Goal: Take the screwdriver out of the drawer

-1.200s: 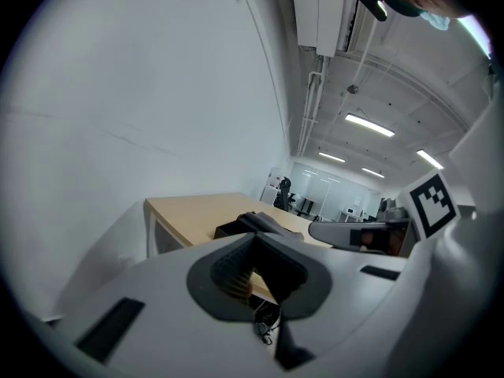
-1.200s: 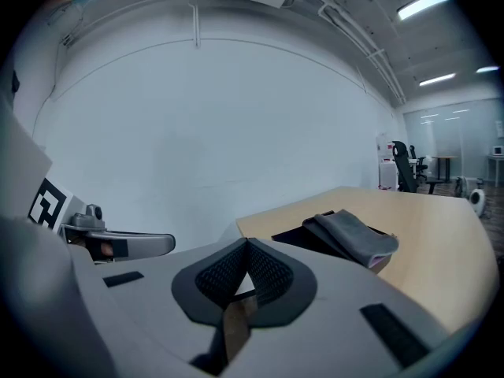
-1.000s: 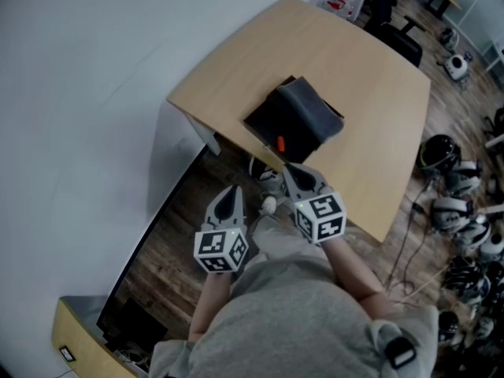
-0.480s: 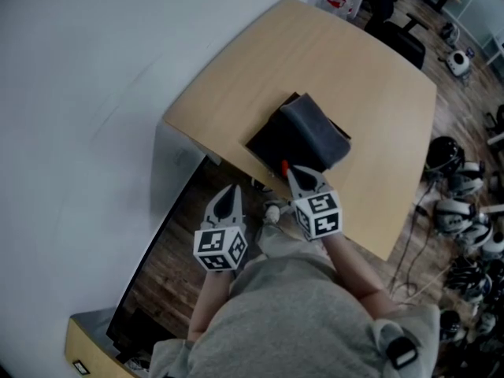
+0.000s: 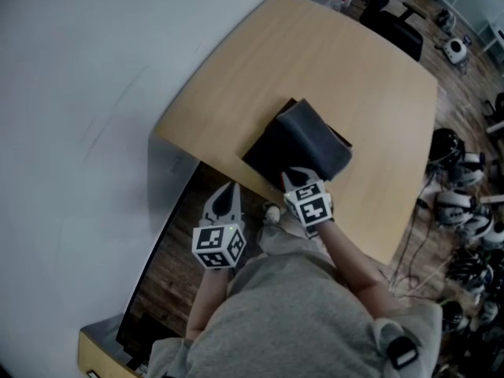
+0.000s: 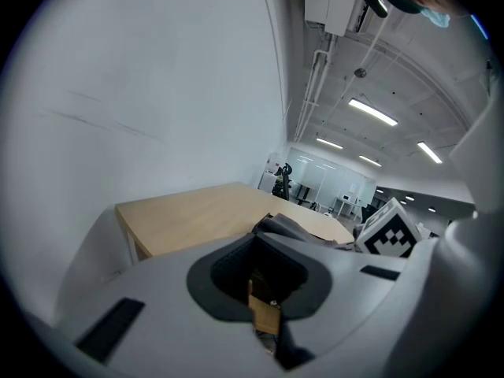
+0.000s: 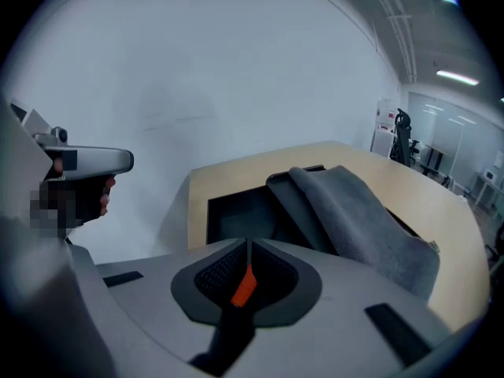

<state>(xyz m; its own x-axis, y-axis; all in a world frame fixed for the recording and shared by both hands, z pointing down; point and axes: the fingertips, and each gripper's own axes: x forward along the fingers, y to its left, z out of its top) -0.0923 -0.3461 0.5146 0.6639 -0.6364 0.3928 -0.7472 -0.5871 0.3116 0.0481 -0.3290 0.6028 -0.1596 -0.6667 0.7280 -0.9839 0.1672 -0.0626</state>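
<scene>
Below the edge of the light wooden table (image 5: 315,61), the grey left gripper (image 5: 231,189) is hanging shut and empty, out of the way. The right gripper (image 5: 297,178), jaws together on nothing, is pointing into the black open drawer (image 5: 264,154), likely lining up on the orange-handled screwdriver (image 7: 243,287) lying beyond its tips.

We saw open-plan office or lab: pale wooden table (image 5: 339,69), white wall (image 5: 79,93), wood-plank floor (image 5: 165,266), black office chair (image 5: 398,38), ceiling strip lights (image 6: 372,112), glass partitions (image 6: 335,176) at far end.
</scene>
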